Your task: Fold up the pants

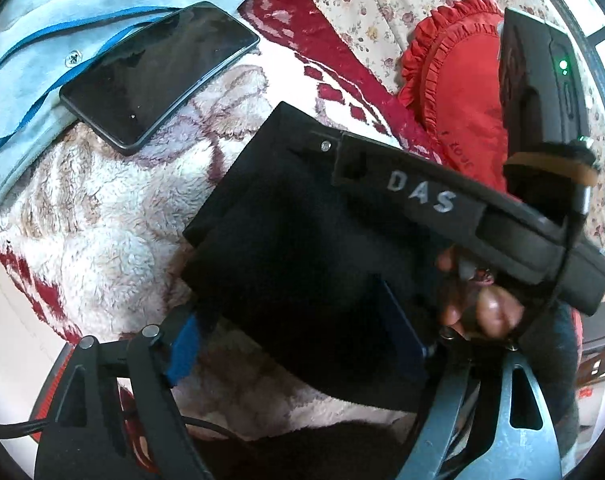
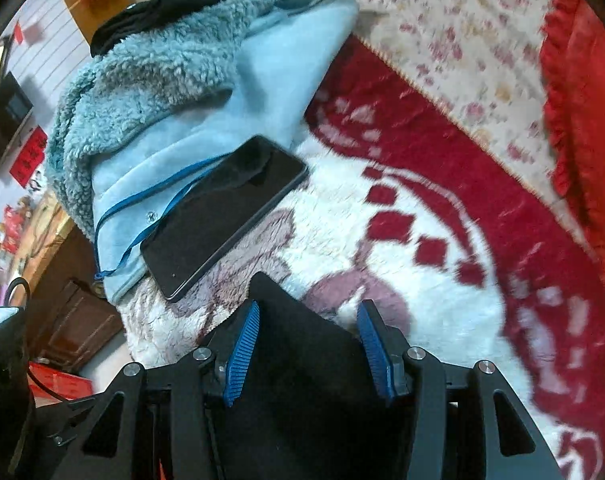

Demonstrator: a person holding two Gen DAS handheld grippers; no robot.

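Working over the bed's fluffy white-and-red patterned blanket, w/ a pale blue fleece jacket and black slab phone lying at its far side. Folded black pants sit as a compact rectangle on the blanket, right below both tools. My left gripper stands wide, blue fingers clear either side of the cloth. Right gripper is part-spread, pads straddling the fold, prob not pinching. I'd judge best: lift straight off, no snagging edges.
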